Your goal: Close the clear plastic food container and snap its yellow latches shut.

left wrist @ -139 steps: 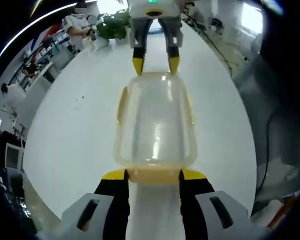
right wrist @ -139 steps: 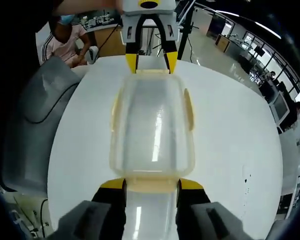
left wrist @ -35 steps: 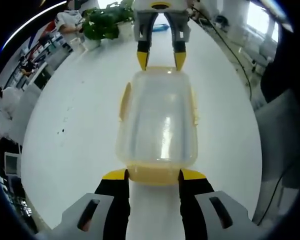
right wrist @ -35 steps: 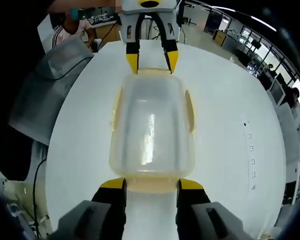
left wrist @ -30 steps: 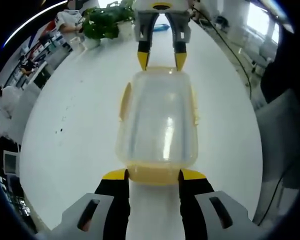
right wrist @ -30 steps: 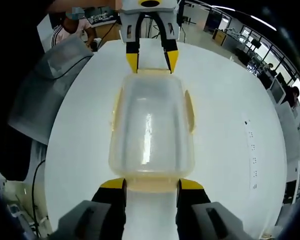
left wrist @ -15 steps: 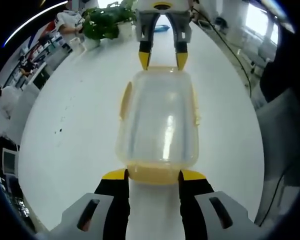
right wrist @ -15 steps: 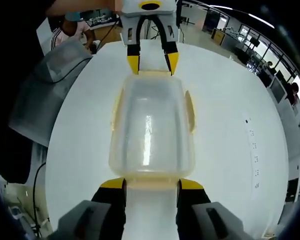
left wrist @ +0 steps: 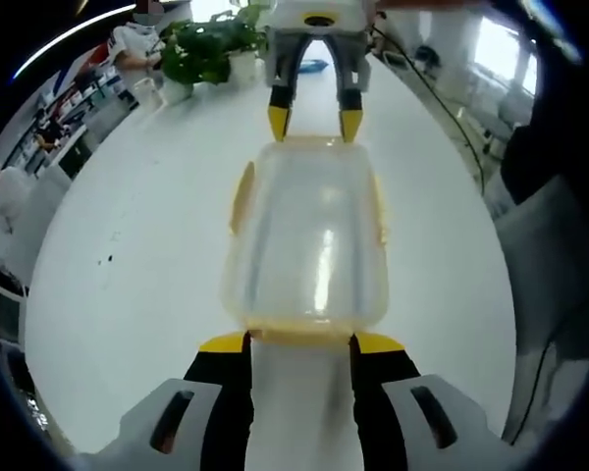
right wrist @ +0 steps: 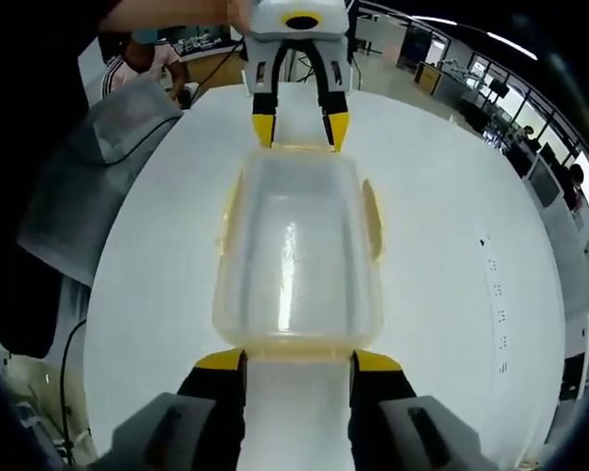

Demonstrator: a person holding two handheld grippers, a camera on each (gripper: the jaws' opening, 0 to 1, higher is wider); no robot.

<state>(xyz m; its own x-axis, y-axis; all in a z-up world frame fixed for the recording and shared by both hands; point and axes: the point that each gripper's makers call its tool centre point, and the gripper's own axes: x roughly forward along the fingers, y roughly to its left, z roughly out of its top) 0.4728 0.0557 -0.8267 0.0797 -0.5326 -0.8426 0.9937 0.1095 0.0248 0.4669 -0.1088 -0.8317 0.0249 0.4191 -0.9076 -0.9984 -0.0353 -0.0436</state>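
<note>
The clear plastic container [left wrist: 309, 231] lies lengthwise on the round white table [left wrist: 137, 255], its yellow side latches [left wrist: 241, 196] standing a little out from the walls. My left gripper [left wrist: 299, 341] is open at the near short end, its yellow-tipped jaws on either side of the yellow end latch [left wrist: 302, 336]. My right gripper [left wrist: 314, 123] faces it at the far end, open, tips at the rim. In the right gripper view the container [right wrist: 296, 250] lies the same way, the right gripper [right wrist: 299, 360] flanking the near end latch [right wrist: 296, 349] and the left gripper [right wrist: 300, 130] at the far rim.
A potted plant [left wrist: 208, 49] stands at the table's far edge. A grey cover [left wrist: 545, 265] hangs beside the table, seen again as a grey cover [right wrist: 88, 177] on the left. A cable [left wrist: 442, 108] runs along the far right. People sit in the background.
Both views have shifted slightly with the hands. The container lies as before, and both grippers keep their places at its two short ends.
</note>
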